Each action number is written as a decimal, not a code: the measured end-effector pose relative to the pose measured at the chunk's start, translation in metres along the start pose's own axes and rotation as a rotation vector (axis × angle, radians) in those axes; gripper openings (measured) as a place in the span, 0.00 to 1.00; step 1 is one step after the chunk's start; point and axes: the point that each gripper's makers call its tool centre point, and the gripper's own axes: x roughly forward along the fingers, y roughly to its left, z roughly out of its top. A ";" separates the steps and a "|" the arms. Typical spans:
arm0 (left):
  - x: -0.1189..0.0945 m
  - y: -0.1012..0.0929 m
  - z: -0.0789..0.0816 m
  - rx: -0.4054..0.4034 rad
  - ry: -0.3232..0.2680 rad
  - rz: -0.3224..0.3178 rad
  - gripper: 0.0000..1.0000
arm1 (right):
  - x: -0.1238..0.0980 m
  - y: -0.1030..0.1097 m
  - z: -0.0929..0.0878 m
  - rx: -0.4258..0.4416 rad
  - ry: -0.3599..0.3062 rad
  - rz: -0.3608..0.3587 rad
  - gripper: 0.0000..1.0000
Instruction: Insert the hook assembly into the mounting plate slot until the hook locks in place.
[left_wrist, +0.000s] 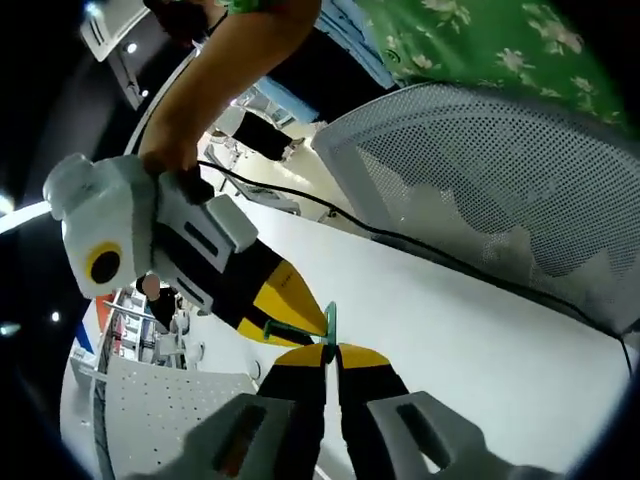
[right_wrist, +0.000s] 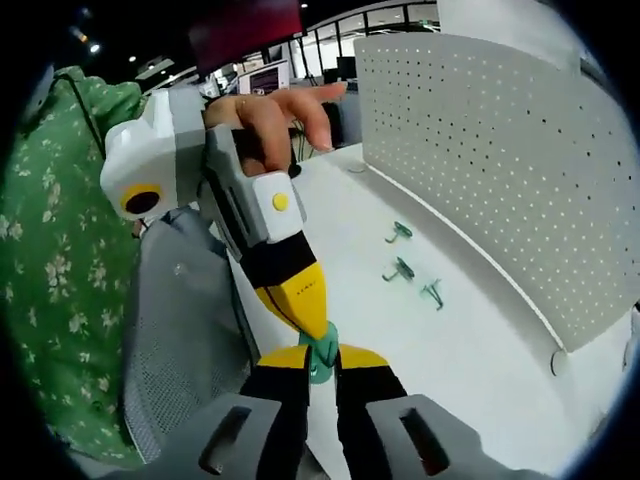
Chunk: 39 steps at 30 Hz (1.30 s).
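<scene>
At the lower centre of the left gripper view, the left tool (left_wrist: 331, 352) has its yellow-and-black jaws drawn together on the teal hook assembly (left_wrist: 330, 322). The right tool (left_wrist: 272, 318) enters from the upper left with its yellow tip at the same part, its jaws closed on a thin teal bar of it. The hook assembly is small, teal-green plastic, with an upright flat piece and a slim arm extending toward the left of the frame. It is held above the white desk (left_wrist: 480, 330).

In the right gripper view, the right tool (right_wrist: 320, 358) clamps the hook assembly (right_wrist: 322, 350) at lower centre, where the part shows as a rounded teal body. The left tool (right_wrist: 303, 312) comes down from the upper left, its yellow tip meeting the part. A hand (right_wrist: 280, 115) grips its white housing.

The right gripper view also shows three spare teal hooks (right_wrist: 401, 268) lying on the desk (right_wrist: 470, 350) at centre right, near the foot of a white perforated mounting plate (right_wrist: 490, 150) standing along the right of the frame. The left gripper view shows instead a black cable (left_wrist: 420, 245) crossing the desk, a grey mesh chair back (left_wrist: 500, 170) at upper right, and a perforated white panel (left_wrist: 170, 410) at lower left.

A green floral garment (right_wrist: 60, 300) fills the left edge of the right gripper view. An office room with dark ceiling and spot lamps lies behind.
</scene>
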 end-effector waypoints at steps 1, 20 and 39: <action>0.000 0.000 0.000 0.002 0.002 0.001 0.02 | 0.000 0.000 0.000 -0.001 -0.001 0.001 0.06; 0.002 -0.006 0.001 0.105 0.040 -0.004 0.02 | 0.004 0.006 -0.007 0.057 0.022 0.042 0.02; 0.005 0.000 -0.011 0.045 0.049 0.033 0.04 | 0.007 -0.007 -0.004 0.077 0.008 -0.005 0.01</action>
